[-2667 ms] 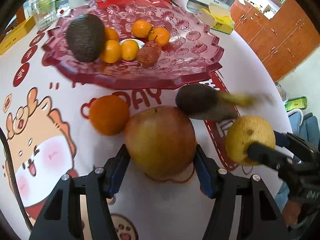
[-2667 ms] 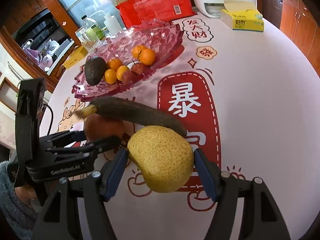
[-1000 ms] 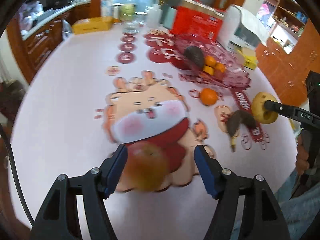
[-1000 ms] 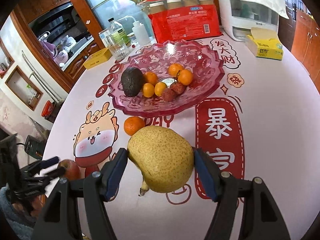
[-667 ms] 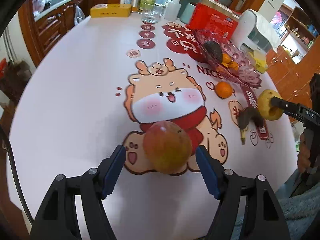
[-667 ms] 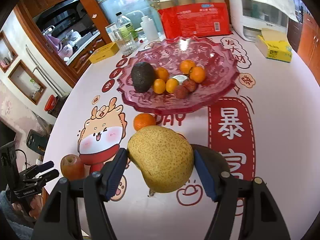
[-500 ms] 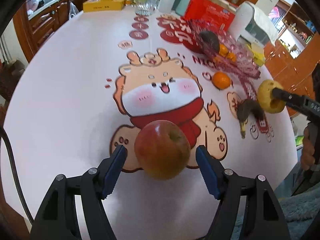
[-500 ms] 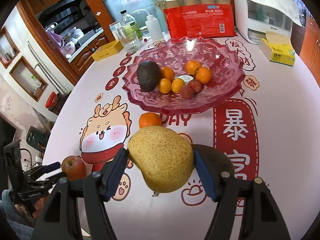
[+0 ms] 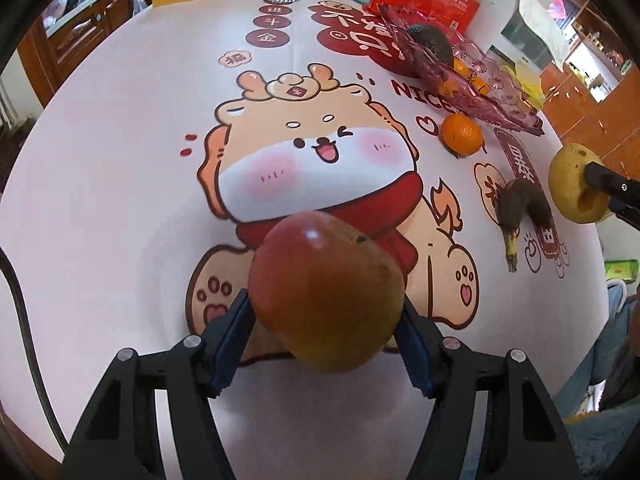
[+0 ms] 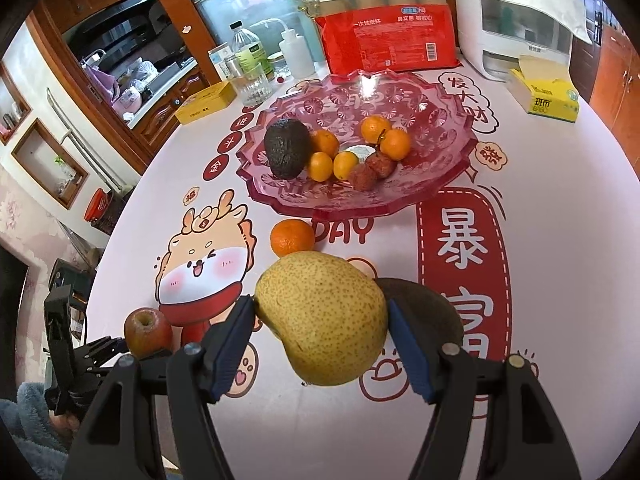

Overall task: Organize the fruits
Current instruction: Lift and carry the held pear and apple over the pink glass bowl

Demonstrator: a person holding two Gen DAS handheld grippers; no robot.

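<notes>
we see our left claw (image 9: 326, 322) with its jaws closing around the red apple (image 9: 326, 294), the blue pads meeting the fruit's sides, low over the cartoon-printed tabletop (image 9: 120, 152). our right claw (image 10: 320, 330) grips the speckled yellow pear (image 10: 322, 318) between both pads, held above the tabletop. behind the pear lies a blackened banana (image 10: 426, 312), and a loose orange (image 10: 292, 237) sits just in front of the pink dish (image 10: 436, 184). inside the dish lie an avocado (image 10: 287, 147), several small oranges and two reddish lychees.
</notes>
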